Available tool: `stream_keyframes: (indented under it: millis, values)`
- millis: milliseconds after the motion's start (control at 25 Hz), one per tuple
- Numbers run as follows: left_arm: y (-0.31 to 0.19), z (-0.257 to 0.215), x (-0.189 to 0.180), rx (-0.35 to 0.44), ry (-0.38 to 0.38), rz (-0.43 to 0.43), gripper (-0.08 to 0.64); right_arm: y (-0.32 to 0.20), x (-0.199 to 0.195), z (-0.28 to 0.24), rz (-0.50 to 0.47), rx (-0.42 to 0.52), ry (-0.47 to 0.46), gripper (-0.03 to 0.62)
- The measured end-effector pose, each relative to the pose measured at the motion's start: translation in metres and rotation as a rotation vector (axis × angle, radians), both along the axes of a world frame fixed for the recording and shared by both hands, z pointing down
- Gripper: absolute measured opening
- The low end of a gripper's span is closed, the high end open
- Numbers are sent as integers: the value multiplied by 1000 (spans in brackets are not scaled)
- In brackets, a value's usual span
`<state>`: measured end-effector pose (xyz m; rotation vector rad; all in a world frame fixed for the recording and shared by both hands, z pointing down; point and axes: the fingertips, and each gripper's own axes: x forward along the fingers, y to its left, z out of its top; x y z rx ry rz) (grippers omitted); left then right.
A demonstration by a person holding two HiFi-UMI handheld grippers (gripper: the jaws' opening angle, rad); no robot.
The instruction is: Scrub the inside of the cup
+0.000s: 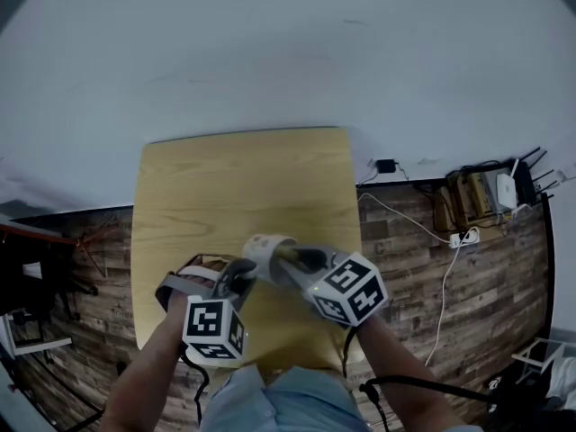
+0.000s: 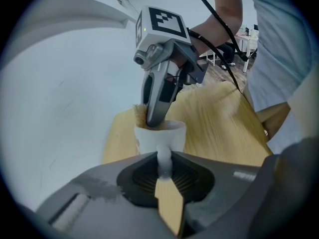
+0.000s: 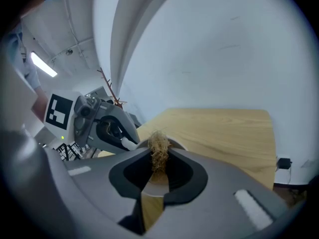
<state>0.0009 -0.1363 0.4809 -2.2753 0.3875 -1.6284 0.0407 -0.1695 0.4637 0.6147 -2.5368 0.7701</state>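
Within cup (image 2: 160,137): tan scrubber (image 3: 159,151) in right tool (image 3: 158,164); left tool (image 2: 164,169) grips handle (image 2: 164,158).

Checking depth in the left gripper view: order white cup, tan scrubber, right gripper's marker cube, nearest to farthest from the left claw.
1. White ceramic cup, handle in the left claw.
2. Tan fibrous scrubber, at the cup's far rim.
3. Black-and-white marker cube atop the right gripper, highest, behind.
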Motion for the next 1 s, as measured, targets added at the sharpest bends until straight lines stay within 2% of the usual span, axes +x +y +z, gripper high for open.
stream_keyframes:
  millis: [120, 320, 520, 680, 800, 1000]
  values:
    - [1, 0, 0, 2, -2, -1, 69, -1, 5, 1, 17, 44, 40, 57]
    - [1, -1, 1, 11, -4, 0, 69, -3, 17, 12, 67, 43, 54, 58]
    - [3, -1, 2, 14, -8, -5, 69, 7, 20, 24, 42, 84, 139, 58]
    - [2, 0, 3, 17, 0, -12, 69, 17, 24, 35, 22, 78, 186, 58]
    - [4, 1, 2, 26, -12, 0, 69, 27, 19, 35, 2, 43, 181, 58]
    - [7, 3, 2, 33, -30, 17, 69, 41, 5, 25, -24, -16, 114, 58]
